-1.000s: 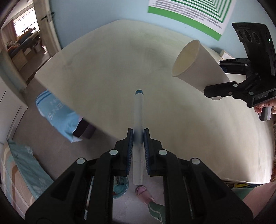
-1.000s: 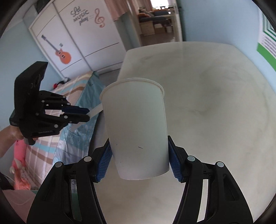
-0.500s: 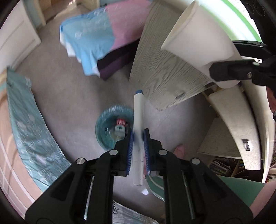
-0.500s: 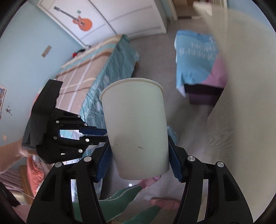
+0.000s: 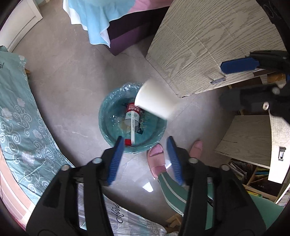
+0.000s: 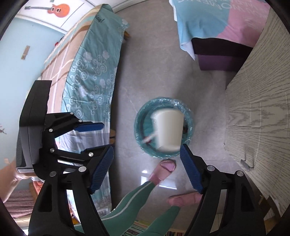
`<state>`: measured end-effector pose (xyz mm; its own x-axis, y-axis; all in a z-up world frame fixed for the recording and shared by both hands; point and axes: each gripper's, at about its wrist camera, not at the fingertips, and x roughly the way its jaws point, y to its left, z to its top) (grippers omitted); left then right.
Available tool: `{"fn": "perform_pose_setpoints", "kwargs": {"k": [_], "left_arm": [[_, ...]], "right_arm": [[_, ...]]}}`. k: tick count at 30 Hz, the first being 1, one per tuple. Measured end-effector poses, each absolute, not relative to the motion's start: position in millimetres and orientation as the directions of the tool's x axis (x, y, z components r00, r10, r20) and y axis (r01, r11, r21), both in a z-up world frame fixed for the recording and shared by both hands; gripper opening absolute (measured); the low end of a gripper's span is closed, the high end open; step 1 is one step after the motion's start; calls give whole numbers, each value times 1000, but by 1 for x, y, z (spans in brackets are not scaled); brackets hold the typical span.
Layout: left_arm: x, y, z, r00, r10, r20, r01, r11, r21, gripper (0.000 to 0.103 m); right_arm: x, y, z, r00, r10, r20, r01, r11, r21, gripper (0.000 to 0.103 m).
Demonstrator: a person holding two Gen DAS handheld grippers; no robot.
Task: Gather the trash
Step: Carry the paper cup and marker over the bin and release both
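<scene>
A teal-lined trash bin (image 5: 108,130) stands on the floor below both grippers; it also shows in the right wrist view (image 6: 143,112). A white paper cup (image 5: 155,101) is in mid-air over the bin, blurred in the right wrist view (image 6: 168,130). A white marker with a red cap (image 5: 132,125) is in the bin beside a red and white bottle (image 5: 131,113). My left gripper (image 5: 145,143) is open and empty above the bin. My right gripper (image 6: 146,156) is open and empty; it shows at the right of the left wrist view (image 5: 244,79).
A pale wood desk side panel (image 5: 208,45) rises right of the bin. A bed with teal floral sheets (image 5: 16,116) lies left. A box under blue and pink cloth (image 5: 112,16) stands beyond. The person's pink slippers (image 5: 157,159) are beside the bin.
Both grippers opened over the bin. The marker left my left gripper and is in the bin. The cup left my right gripper and is falling.
</scene>
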<state>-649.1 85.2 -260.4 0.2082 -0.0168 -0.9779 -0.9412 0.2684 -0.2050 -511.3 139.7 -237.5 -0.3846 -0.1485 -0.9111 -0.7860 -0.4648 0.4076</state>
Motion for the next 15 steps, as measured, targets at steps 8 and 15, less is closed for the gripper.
{"fn": "perform_pose_setpoints", "kwargs": {"k": [8, 15], "left_arm": [[-655, 79, -248, 209, 13, -978, -943, 267, -199, 61], [-658, 80, -244, 211, 22, -977, -950, 239, -199, 64]], "right_arm": [[-499, 144, -224, -395, -108, -912, -788, -470, 397, 77], [-497, 142, -214, -401, -99, -911, -781, -483, 397, 78]]}}
